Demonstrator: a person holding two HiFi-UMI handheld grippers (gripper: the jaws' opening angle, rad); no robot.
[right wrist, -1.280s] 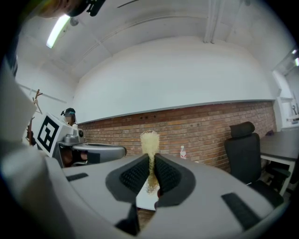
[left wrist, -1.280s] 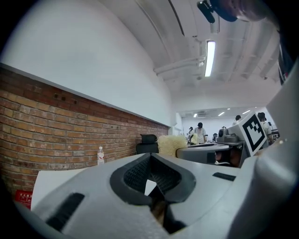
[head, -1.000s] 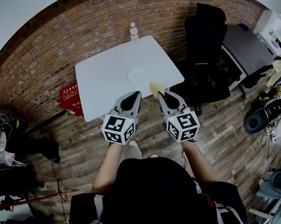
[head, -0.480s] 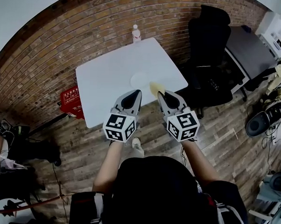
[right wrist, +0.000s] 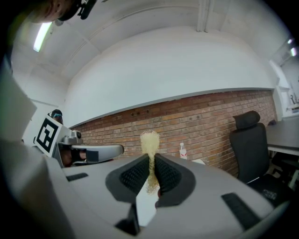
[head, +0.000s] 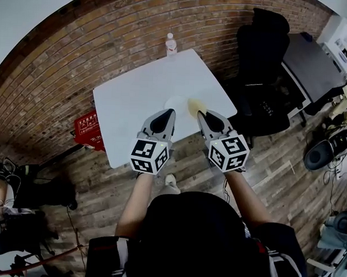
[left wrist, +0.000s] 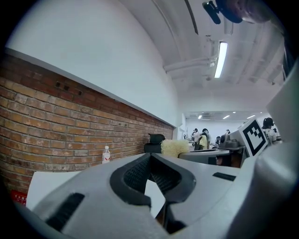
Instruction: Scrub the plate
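White table [head: 135, 104]: stands against a brick wall [head: 68, 61] on a wood-plank floor [head: 276, 162].
Plate [head: 176, 102]: white and round. It lies flat on the table near the edge closest to the person, just ahead of both gripper tips, which partly cover it in the head view.
Right gripper [head: 201, 113]: held level, jaws clamped on a yellow scrubber [head: 194, 106]. In the right gripper view the scrubber is pinched thin between the pads [right wrist: 135, 173] and its free end fans out beyond the tips.
Scrubber position: in the head view it overlaps the right rim of the plate. Contact with the plate cannot be told.
Left gripper [head: 166, 112]: held level beside the right one, jaws closed with the tips meeting and nothing between them.
Bottle [head: 171, 44]: clear, upright at the far edge of the table, by the wall.
Office chair [head: 260, 53]: black, to the right of the table.
Red crate [head: 87, 125]: on the floor at the left side of the table.
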